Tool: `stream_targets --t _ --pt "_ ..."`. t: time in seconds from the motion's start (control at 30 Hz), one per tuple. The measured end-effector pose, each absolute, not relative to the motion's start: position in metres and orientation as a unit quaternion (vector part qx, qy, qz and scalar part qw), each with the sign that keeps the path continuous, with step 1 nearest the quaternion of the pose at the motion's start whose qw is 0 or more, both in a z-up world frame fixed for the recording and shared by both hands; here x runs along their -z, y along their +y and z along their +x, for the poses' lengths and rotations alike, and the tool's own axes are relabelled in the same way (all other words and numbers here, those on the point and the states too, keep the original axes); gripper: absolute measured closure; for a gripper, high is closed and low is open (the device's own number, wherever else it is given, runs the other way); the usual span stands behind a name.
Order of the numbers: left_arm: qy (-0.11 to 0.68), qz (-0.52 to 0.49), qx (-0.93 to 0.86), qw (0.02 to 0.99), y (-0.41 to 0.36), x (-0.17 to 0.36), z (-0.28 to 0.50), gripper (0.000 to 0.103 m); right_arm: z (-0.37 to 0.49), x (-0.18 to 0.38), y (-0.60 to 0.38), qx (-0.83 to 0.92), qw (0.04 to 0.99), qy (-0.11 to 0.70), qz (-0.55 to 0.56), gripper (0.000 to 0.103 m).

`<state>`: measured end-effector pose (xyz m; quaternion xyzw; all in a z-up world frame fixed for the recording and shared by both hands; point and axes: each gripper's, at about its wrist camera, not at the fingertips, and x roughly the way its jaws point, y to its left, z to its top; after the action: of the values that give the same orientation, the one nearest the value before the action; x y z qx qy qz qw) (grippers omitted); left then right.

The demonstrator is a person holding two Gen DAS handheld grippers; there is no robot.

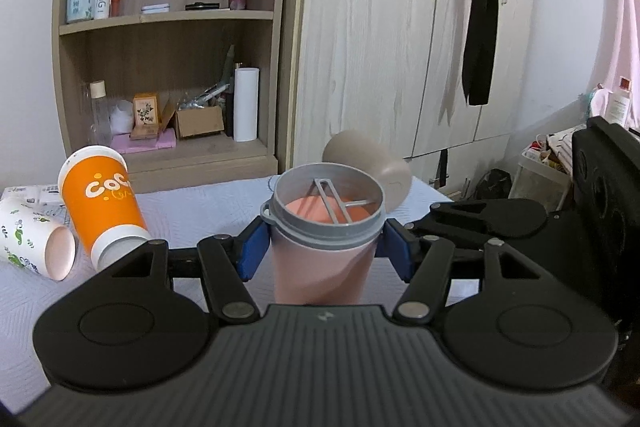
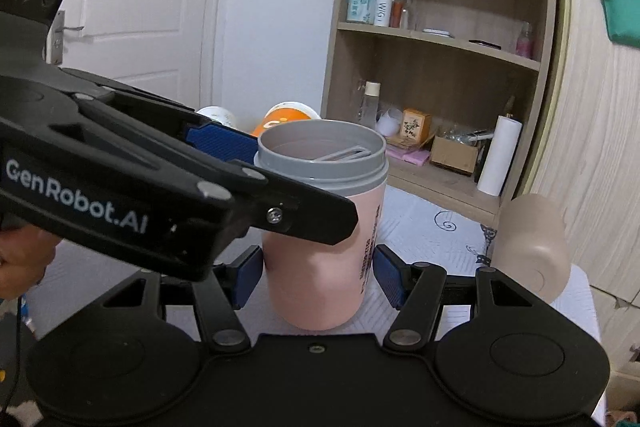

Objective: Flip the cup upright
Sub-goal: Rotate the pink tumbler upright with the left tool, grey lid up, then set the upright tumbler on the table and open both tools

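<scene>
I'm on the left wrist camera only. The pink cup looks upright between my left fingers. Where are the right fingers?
Observer: The right gripper sits lower, with one finger on either side of the pink cup, below its grey collar.
Operator: Anything on the cup's side that I'm missing?
Observer: Black printed text runs down it.
Operator: What's behind the table over there?
Observer: A white door with a handle.

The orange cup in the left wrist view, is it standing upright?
No, the orange cup lies tilted on the table, leaning beside the white cup.
</scene>
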<state>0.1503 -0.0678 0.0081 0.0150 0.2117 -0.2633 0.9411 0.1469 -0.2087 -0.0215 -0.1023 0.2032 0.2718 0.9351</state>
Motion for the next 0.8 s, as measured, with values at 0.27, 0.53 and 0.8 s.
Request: stream_targets --t 0.27,0.53,0.8 --pt "0.21 -0.003 0.264 0.941 -0.062 -0.002 0.167 0.042 0.168 0.031 -0.209 -0.278 0.935 0.209 -0.075 0.036" --pt "0.218 -0.013 0.276 0.936 -0.065 0.0 0.164 0.031 0.164 0.033 -0.205 -0.273 0.934 0.205 -0.101 0.033" --pt "0.227 -0.015 0.269 0.936 -0.065 0.006 0.16 0.028 0.163 0.03 -0.203 -0.259 0.937 0.213 -0.1 0.021"
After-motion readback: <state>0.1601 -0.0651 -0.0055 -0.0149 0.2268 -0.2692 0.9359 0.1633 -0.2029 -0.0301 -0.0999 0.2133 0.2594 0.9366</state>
